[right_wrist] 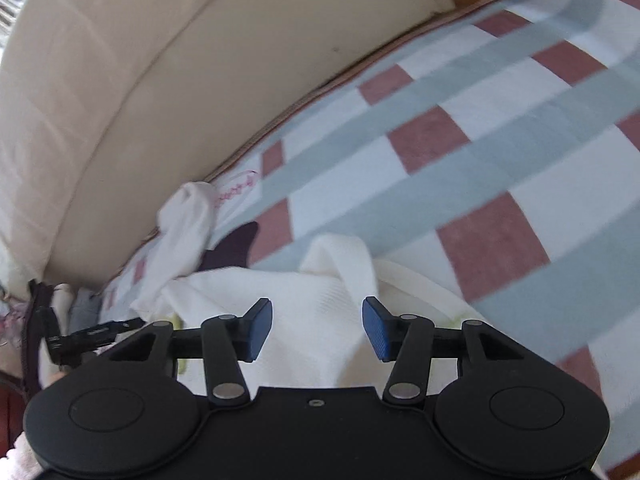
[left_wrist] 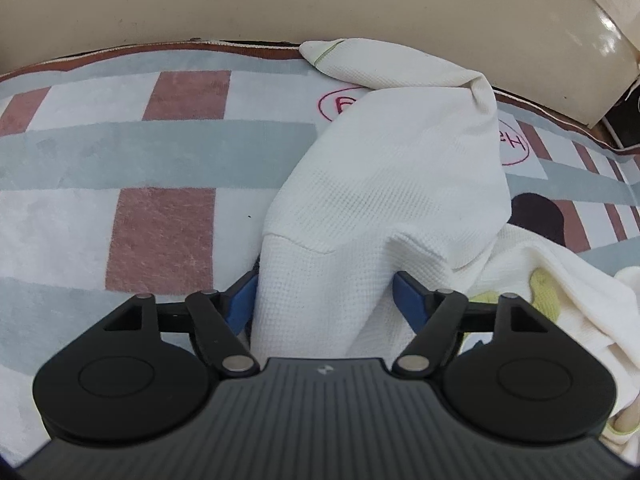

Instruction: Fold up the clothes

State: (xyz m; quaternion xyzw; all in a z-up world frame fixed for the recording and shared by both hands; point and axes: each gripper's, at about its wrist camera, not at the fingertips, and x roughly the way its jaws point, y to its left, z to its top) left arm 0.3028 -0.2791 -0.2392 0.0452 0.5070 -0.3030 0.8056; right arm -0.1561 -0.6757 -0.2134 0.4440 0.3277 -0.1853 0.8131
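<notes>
Our left gripper [left_wrist: 324, 300] has its blue pads [left_wrist: 410, 300] spread wide, with a thick fold of the white waffle-knit garment [left_wrist: 384, 184] rising between them. The cloth fills most of the gap and lies against the left pad. We cannot tell whether it touches the right one, and the pads do not seem to press on it. From the fingers the fold runs away toward the far edge of the blanket [left_wrist: 160, 160]. There it narrows into a sleeve whose cuff [left_wrist: 320, 50], stitched with a thin green line, lies almost on the brown border. More of the garment lies bunched to the right, with yellow-green trim [left_wrist: 544, 288] showing.

Our right gripper [right_wrist: 317, 328] stands with its pads [right_wrist: 378, 328] apart and nothing clamped. White cloth [right_wrist: 312, 300] lies beneath and beyond them, and a folded strip [right_wrist: 344, 256] stands up just past the gap. The sleeve [right_wrist: 184, 220] stretches off to the left toward the cream cushion [right_wrist: 120, 80] that backs the blanket.

We see no container; the garment rests straight on the checked blanket of grey, white and reddish squares.

Red circles with writing on the blanket [left_wrist: 516, 148] are half covered by the fold, so we cannot read them. A dark shape [left_wrist: 540, 216] beside the garment is partly hidden and we cannot name it. The right wrist view is blurred. At its lower left, part of a black device [right_wrist: 80, 340] is cut off by our gripper's body.
</notes>
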